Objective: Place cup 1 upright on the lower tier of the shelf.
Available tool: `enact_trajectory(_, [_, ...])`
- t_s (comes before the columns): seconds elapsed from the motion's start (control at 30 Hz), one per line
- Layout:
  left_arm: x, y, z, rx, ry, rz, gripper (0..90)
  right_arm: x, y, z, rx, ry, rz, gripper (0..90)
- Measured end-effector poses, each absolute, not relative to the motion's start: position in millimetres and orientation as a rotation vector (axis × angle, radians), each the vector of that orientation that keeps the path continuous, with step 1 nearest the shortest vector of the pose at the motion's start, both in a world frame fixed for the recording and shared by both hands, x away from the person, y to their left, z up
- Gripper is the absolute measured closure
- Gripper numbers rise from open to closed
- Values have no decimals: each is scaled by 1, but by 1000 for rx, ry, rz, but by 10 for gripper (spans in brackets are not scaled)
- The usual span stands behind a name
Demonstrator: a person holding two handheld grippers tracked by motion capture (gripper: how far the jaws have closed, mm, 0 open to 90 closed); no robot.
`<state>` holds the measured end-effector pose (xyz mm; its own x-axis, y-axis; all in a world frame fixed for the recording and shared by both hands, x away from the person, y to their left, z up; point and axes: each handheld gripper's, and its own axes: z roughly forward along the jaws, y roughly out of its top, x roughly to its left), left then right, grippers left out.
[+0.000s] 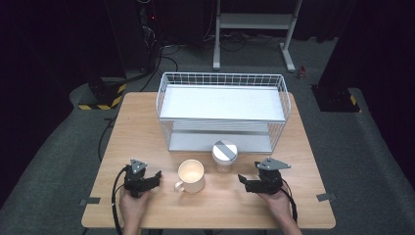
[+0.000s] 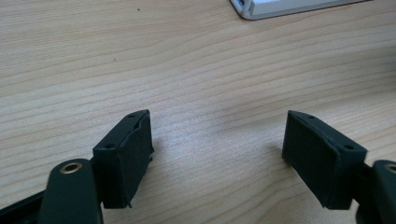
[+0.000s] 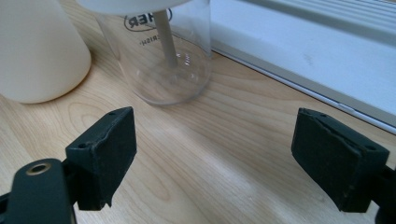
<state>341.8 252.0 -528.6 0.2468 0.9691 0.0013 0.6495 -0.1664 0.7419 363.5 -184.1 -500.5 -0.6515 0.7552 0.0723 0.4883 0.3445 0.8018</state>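
On the left of the high view, the left hand-held gripper (image 1: 155,177) is resting low over the table (image 1: 142,127), with the person's hand wrapping its body from the near edge. Its jaws are standing apart, and in the left gripper view nothing but bare wood grain is lying between them (image 2: 217,154); a white corner of the rack's base is peeking in at the top of that view.

Just to the right of that gripper, a cream mug (image 1: 191,176) is sitting upright on the table, its handle pointing toward the near left, close to the gripper's tips but not touching them.

Next to the mug, slightly farther back, a clear glass jar (image 1: 224,157) with a grey-and-white lid is standing just in front of the white wire rack (image 1: 222,78), which is occupying the far middle of the table.

Farther right, the right hand-held gripper (image 1: 241,179) is pointing leftward at the jar, its jaws spread wide and gripping nothing. In the right gripper view (image 3: 210,158) the jar (image 3: 163,60) is standing ahead of the jaws, clear of both pads, with the mug (image 3: 37,51) beside it at the left and the rack's white base (image 3: 303,56) running along the right.
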Motion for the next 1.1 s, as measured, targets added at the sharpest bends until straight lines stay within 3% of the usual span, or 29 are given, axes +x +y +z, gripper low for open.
enact_trajectory(1.1, [342,252,-529,1895,1472,656,246,386,-134,-497,1015,2359,1216,123])
